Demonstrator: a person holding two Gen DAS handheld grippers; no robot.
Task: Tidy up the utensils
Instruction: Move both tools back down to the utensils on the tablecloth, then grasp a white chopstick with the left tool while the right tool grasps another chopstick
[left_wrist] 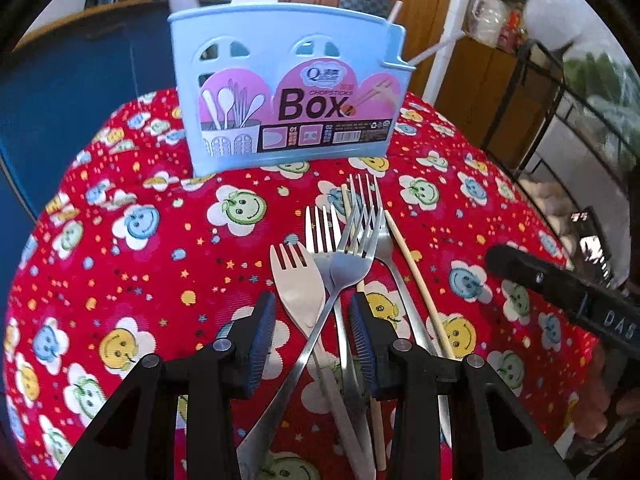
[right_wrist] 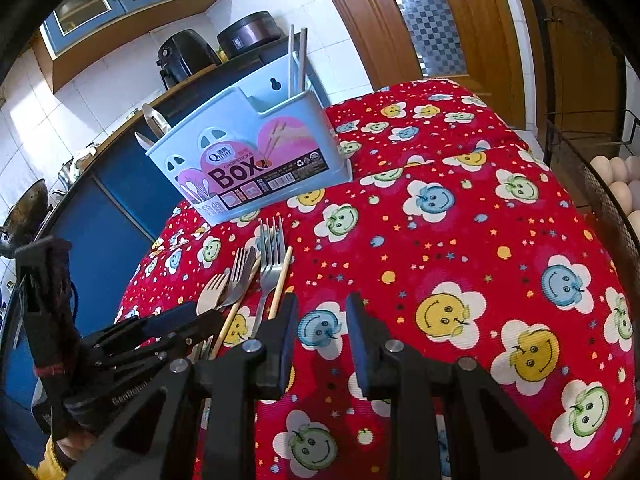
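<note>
Now | left gripper (left_wrist: pixel 314 322) jaws wide over crossed forks (left_wrist: pixel 352 240) on worktop (left_wrist: pixel 120 240) | right gripper (right_wrist: pixel 322 320) jaws wide, empty | blue box (left_wrist: pixel 288 92) beyond pile | risk: overlapping handles and chopsticks (left_wrist: pixel 416 280) make one pinch drag neighbours
</note>
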